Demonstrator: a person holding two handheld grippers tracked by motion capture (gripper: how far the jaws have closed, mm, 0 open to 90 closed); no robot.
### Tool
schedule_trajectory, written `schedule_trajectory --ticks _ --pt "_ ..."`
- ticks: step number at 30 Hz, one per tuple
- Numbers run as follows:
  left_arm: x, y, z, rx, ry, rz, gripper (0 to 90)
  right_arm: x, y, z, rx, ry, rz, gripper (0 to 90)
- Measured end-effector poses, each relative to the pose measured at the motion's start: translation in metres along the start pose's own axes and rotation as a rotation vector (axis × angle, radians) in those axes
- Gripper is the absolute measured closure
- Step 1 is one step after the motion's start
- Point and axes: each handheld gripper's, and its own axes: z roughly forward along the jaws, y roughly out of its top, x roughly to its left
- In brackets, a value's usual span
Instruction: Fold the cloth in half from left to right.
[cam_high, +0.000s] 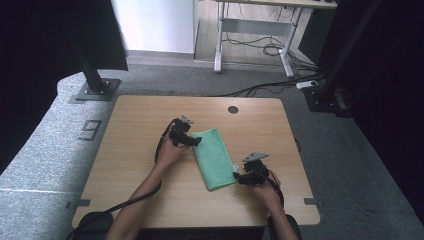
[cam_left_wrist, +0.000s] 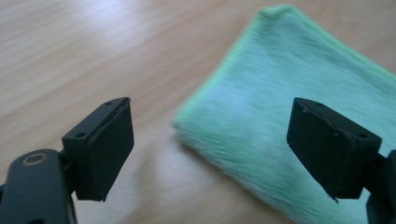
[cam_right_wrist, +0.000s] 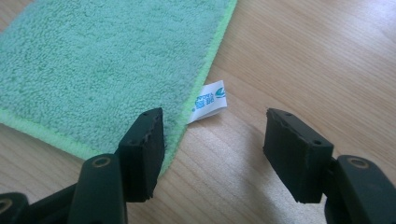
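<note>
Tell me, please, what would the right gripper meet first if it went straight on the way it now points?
Probably the green cloth: the right gripper stands open at its corner, one jaw over the hem, the other over bare table, with the white label just ahead between them. Depth is unclear.

One camera hangs high over my side of the surface (cam_high: 150, 200), looking forward and down, far enough to take in all of it. A camera on each of my hands looks along my fingers (cam_left_wrist: 100, 149) from very close, low over the wood. All three share the green cloth (cam_high: 214, 157).
</note>
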Motion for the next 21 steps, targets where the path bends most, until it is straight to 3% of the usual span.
schedule_trajectory --ticks 4,8,16,21 --pt "0.017 -0.002 0.008 0.024 0.048 -0.029 15.6 0.006 0.000 0.001 0.002 0.027 -0.010 37.7" --pt "0.025 -0.009 0.015 0.049 0.049 -0.041 15.4 0.014 0.000 0.001 0.004 0.053 -0.023 37.7" --pt "-0.005 -0.017 0.007 0.070 0.017 0.062 15.4 0.017 0.000 0.002 0.004 0.065 -0.016 37.7" --pt "-0.023 -0.033 -0.007 0.080 -0.025 0.091 15.4 0.017 -0.001 0.002 0.003 0.066 -0.011 37.3"
